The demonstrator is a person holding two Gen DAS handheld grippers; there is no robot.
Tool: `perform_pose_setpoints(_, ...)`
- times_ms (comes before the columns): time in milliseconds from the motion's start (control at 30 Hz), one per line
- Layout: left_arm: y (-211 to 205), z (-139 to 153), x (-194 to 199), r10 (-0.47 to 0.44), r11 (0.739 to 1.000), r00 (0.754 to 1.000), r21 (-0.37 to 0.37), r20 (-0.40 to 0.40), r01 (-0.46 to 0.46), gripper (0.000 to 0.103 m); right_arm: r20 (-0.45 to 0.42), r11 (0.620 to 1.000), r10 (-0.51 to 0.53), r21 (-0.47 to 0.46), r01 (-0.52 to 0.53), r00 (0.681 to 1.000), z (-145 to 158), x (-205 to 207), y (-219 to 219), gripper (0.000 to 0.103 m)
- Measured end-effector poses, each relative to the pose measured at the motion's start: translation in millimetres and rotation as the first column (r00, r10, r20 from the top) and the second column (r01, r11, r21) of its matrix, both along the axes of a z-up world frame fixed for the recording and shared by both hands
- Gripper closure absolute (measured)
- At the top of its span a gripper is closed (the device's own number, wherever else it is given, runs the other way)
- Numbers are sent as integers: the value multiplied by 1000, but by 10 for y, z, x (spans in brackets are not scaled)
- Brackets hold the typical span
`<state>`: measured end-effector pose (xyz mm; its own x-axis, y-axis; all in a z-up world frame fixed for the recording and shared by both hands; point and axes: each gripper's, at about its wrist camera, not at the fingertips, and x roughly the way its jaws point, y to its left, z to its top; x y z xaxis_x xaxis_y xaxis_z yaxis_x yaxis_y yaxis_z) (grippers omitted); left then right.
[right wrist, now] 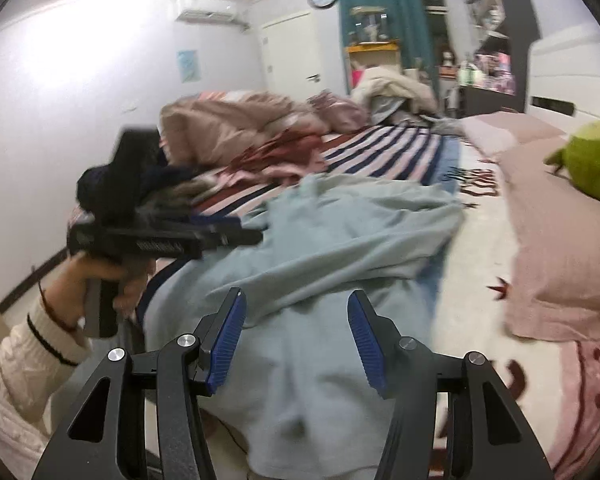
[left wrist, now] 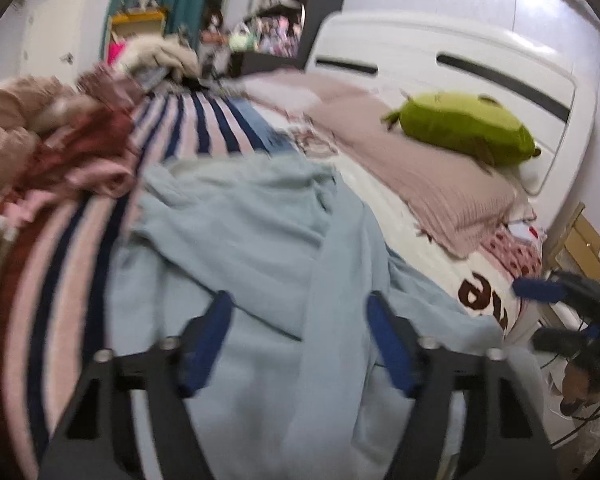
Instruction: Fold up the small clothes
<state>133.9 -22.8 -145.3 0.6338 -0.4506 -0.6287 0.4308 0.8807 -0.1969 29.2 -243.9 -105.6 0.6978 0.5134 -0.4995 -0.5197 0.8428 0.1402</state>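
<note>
A crumpled light blue garment (left wrist: pixel 252 216) lies spread on the bed, also filling the middle of the right wrist view (right wrist: pixel 340 232). My left gripper (left wrist: pixel 298 316) hovers over its near part, jaws apart, blue pads (left wrist: pixel 214 328) clear of the cloth. In the right wrist view the left gripper (right wrist: pixel 236 237) shows at the left, held by a hand (right wrist: pixel 100 276) in a white knit sleeve. My right gripper (right wrist: pixel 296 304) stands open above the garment's near edge with nothing pinched; its blue finger (left wrist: pixel 540 290) shows at the right edge of the left wrist view.
A striped pink, navy and red blanket (left wrist: pixel 204 128) covers the bed. Heaped clothes (right wrist: pixel 236 128) lie at the far left, with a dark garment (right wrist: pixel 112 184) nearer. A pink pillow (left wrist: pixel 432 176) carries a green plush (left wrist: pixel 464 128) by the white headboard (left wrist: pixel 440 60).
</note>
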Motion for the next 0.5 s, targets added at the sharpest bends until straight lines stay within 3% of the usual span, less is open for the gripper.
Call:
perform_pose_setpoints(67, -150, -127, 131, -44, 999, 998, -1, -55, 44, 64, -2, 1000, -21, 22, 21, 1000, -18, 26, -124, 55)
perform_pose_setpoints(133, -283, -215, 237, -73, 997, 993, -12, -95, 72, 67, -6, 999, -24, 39, 25, 1000, -47, 47, -203, 55)
perform_pose_setpoints(300, -458, -300, 446, -91, 996, 985, -32, -147, 87, 67, -7, 998, -44, 45, 45, 999, -120, 164, -339, 55)
perform_pose_setpoints(500, -559, -409, 630, -66, 997, 980, 23, -186, 72, 67, -9, 996, -45, 72, 45, 999, -161, 255, -460, 55)
